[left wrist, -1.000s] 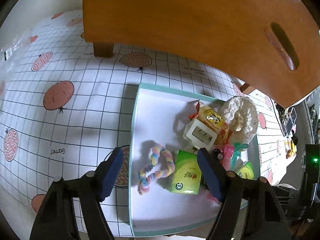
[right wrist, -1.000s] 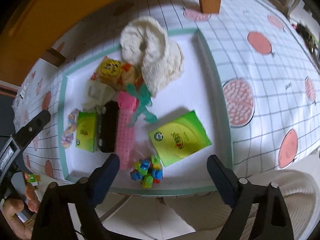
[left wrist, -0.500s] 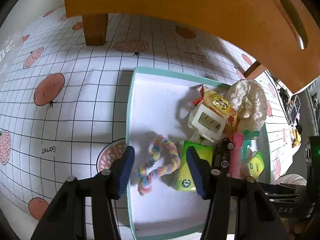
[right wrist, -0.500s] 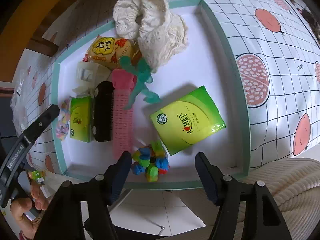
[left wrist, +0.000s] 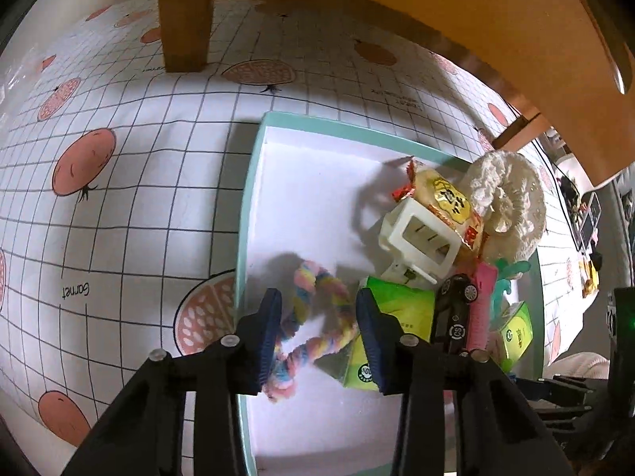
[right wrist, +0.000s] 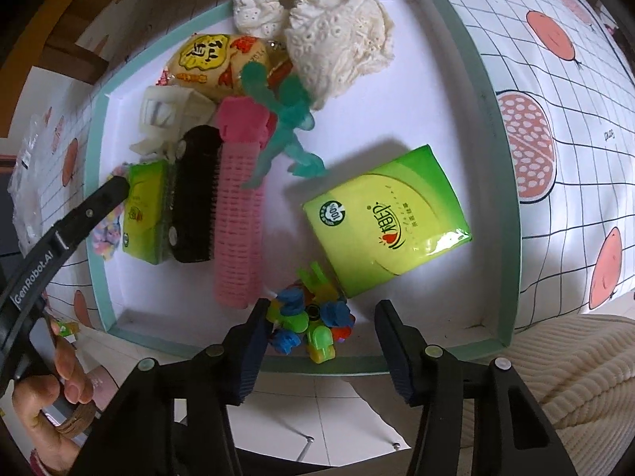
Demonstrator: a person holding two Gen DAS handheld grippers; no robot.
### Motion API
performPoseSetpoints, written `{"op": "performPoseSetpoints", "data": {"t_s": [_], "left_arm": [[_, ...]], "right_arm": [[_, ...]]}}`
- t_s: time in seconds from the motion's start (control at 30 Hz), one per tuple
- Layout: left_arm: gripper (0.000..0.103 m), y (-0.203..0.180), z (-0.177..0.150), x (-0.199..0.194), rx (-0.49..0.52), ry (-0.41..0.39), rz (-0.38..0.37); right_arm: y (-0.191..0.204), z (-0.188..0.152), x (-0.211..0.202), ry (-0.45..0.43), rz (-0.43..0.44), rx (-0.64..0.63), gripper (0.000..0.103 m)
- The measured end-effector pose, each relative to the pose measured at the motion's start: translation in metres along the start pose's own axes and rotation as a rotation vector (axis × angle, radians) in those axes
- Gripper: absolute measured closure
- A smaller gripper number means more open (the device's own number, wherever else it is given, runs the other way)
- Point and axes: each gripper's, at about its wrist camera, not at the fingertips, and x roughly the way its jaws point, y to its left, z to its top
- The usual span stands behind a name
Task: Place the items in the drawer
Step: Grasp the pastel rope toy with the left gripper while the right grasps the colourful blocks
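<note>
Pastel rope point(left wrist: 317, 317) lies between the left gripper point(left wrist: 317, 329) pads, whose jaws have just been closing; whether they press it I cannot tell. Only the right view shows the bead cluster point(right wrist: 309, 317) between the right gripper point(right wrist: 319, 351) jaws, also just closing, the right pad clear of it. Beyond lie 2 tissue packs point(right wrist: 389, 222), a pink roller point(right wrist: 238, 214) and lace point(right wrist: 317, 31). The tray point(left wrist: 248, 214) has bare floor at its far left corner.
</note>
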Motion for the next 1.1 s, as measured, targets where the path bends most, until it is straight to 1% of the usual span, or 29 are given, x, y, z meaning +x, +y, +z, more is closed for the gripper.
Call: {"op": "performPoseSetpoints", "data": {"t_s": [0.03, 0.07, 0.1, 0.2, 0.3, 0.4, 0.5, 0.63, 0.73, 0.77, 1.1], "left_arm": [[0.072, 0.002, 0.0, 0.0, -0.009, 0.003, 0.006], [0.079, 0.009, -0.003, 0.001, -0.021, 0.016, 0.017], [0.083, 0.01, -0.004, 0.0, -0.022, 0.004, 0.022], [0.088, 0.013, -0.006, 0.0, -0.019, 0.0, 0.028], [0.093, 0.016, -0.007, -0.002, -0.03, -0.007, 0.03], [0.094, 0.023, -0.012, -0.005, -0.051, -0.011, 0.003], [0.094, 0.028, -0.014, -0.007, -0.074, -0.012, -0.019], [0.094, 0.03, -0.02, -0.011, -0.077, -0.011, -0.021], [0.095, 0.034, -0.023, -0.014, -0.092, -0.008, -0.038], [0.095, 0.035, -0.024, -0.014, -0.101, -0.004, -0.045], [0.096, 0.046, -0.029, -0.02, -0.163, 0.017, -0.1]], "right_arm": [[0.003, -0.001, 0.002, 0.0, -0.005, -0.003, 0.046], [0.005, 0.0, 0.0, 0.0, -0.008, -0.005, 0.047], [0.007, 0.0, 0.001, -0.001, -0.011, -0.007, 0.049], [0.005, -0.002, 0.0, -0.004, -0.017, 0.0, 0.054], [0.003, -0.003, 0.001, -0.008, 0.001, 0.021, 0.056], [0.0, -0.003, 0.001, -0.012, 0.021, 0.035, 0.062], [-0.006, -0.001, 0.003, -0.014, 0.037, 0.043, 0.062], [-0.003, 0.0, 0.008, -0.015, 0.047, 0.048, 0.062], [-0.001, 0.002, 0.009, -0.016, 0.063, 0.056, 0.062], [-0.006, 0.0, 0.003, -0.016, 0.067, 0.056, 0.062], [-0.011, -0.001, -0.001, -0.023, 0.102, 0.068, 0.062]]}}
